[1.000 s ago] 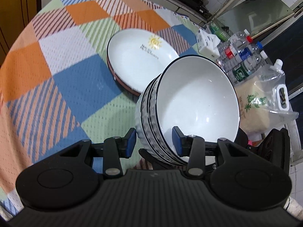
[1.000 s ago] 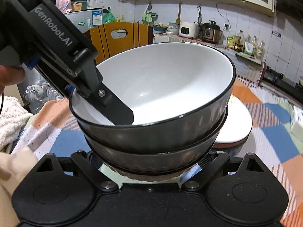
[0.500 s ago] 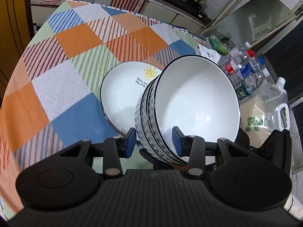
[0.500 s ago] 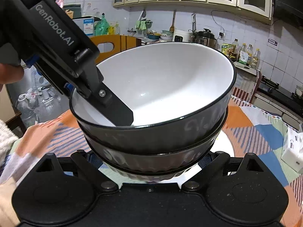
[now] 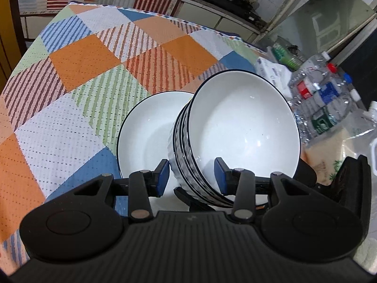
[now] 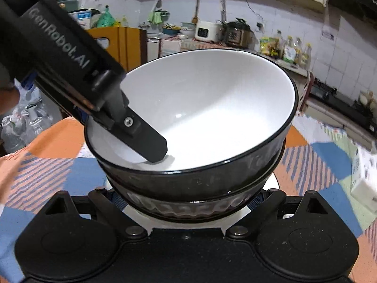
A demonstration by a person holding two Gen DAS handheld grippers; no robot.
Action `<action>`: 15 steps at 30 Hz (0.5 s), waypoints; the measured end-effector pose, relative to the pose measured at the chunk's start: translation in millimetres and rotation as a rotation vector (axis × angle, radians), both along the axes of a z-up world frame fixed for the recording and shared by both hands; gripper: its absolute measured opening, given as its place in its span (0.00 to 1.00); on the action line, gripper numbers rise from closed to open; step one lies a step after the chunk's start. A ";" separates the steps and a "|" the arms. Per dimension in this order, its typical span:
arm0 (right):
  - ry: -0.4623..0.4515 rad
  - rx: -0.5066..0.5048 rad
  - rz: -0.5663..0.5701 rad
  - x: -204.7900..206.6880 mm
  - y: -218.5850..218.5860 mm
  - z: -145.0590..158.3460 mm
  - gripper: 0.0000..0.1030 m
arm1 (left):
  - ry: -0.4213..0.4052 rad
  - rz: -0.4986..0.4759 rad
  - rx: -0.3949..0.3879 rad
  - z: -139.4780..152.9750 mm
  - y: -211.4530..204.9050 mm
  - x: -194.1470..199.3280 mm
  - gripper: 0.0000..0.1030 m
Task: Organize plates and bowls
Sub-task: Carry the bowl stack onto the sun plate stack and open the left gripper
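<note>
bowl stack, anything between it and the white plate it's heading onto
Nothing visible does. The bowl stack, clamped by the left gripper and cradled by the right gripper, hangs just above the white plate, whose face is bare.

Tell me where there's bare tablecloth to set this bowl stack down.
The bare tablecloth runs left of and beyond the plate, out to the far edge. The right side is crowded: the tissue box, the water bottles and the refill pouch.
</note>
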State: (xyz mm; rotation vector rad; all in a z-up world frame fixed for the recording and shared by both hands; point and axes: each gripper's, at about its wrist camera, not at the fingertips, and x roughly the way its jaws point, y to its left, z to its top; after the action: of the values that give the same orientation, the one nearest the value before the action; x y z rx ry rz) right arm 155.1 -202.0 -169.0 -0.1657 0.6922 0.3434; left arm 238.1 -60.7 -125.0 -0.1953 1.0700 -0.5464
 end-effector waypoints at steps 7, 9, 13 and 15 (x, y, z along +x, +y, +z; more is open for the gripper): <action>0.040 -0.015 -0.029 10.8 1.3 -16.0 0.93 | 0.034 0.013 0.018 -21.1 -8.8 16.9 0.38; 0.055 -0.019 -0.033 11.9 -0.4 -19.5 0.93 | 0.038 0.024 0.002 -24.3 -7.9 19.6 0.38; 0.041 -0.017 -0.043 10.8 -2.2 -18.1 0.93 | 0.039 0.033 -0.004 -25.3 -8.4 22.3 0.38; 0.043 -0.017 -0.042 9.8 -2.5 -17.9 0.93 | 0.036 0.035 -0.002 -25.1 -9.2 21.6 0.38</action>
State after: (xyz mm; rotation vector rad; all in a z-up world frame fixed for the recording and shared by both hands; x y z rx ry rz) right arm 164.9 -204.5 -186.9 -0.1597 0.7403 0.3012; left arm 259.7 -69.9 -150.1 -0.2259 1.0991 -0.5145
